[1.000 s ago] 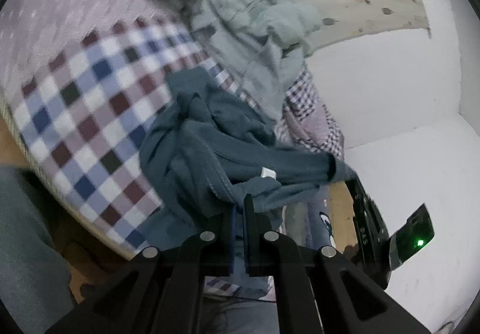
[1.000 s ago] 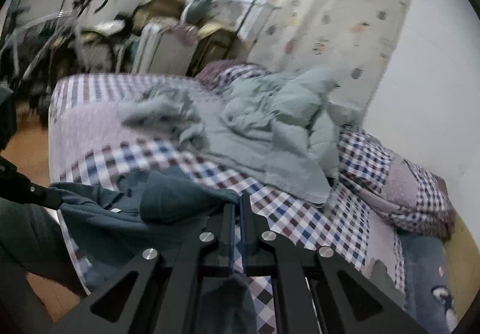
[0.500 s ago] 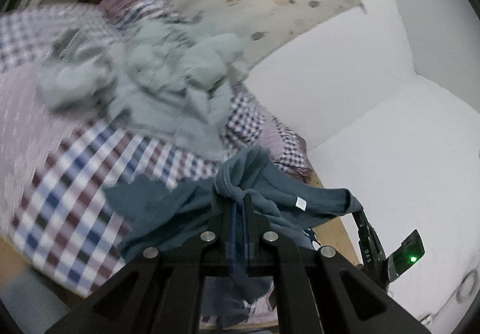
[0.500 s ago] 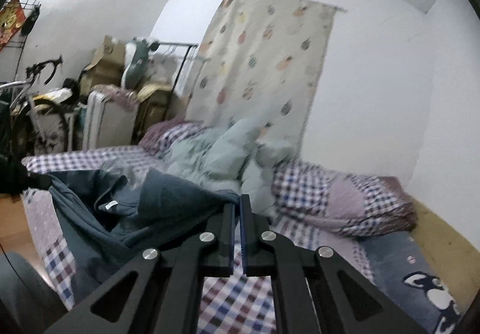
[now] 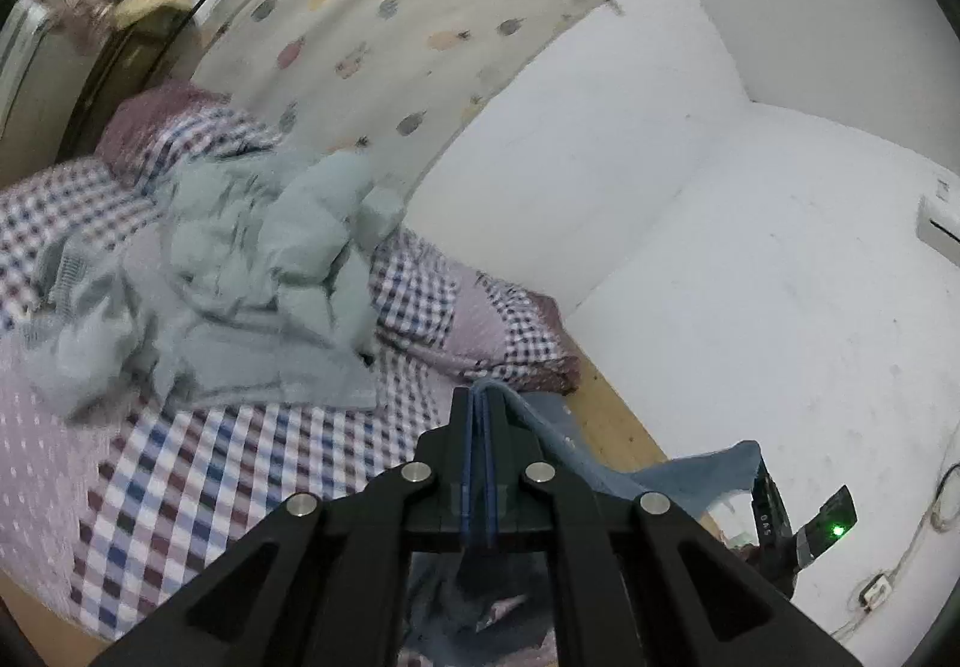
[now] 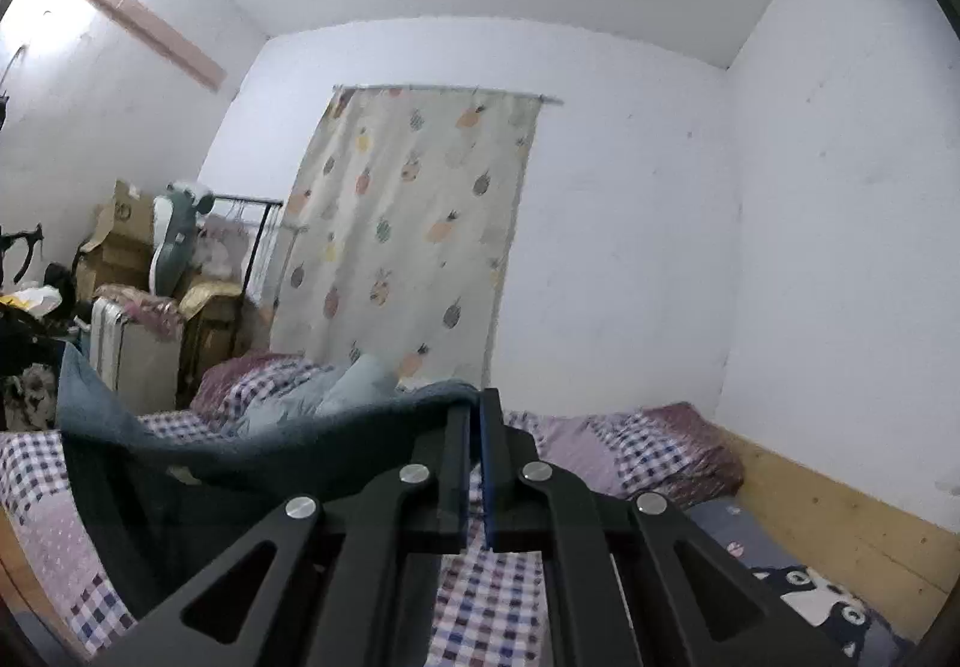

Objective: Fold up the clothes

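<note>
Up it went: a second before, the dark blue garment (image 6: pixel 252 457) lay bunched on the checked bed (image 5: pixel 240 463); now it hung clear, stretched between both tools, which looked like the shake-out before any fold could start. The left gripper (image 5: pixel 478 397) had its jaws pinched tight on a blue edge, and the right gripper (image 6: pixel 474 403) was nipped narrow on the other end. The left view alone showed the pale green heap of clothes (image 5: pixel 240 271) waiting on the bed; the right view alone showed the cloth sagging low toward the person's side.
</note>
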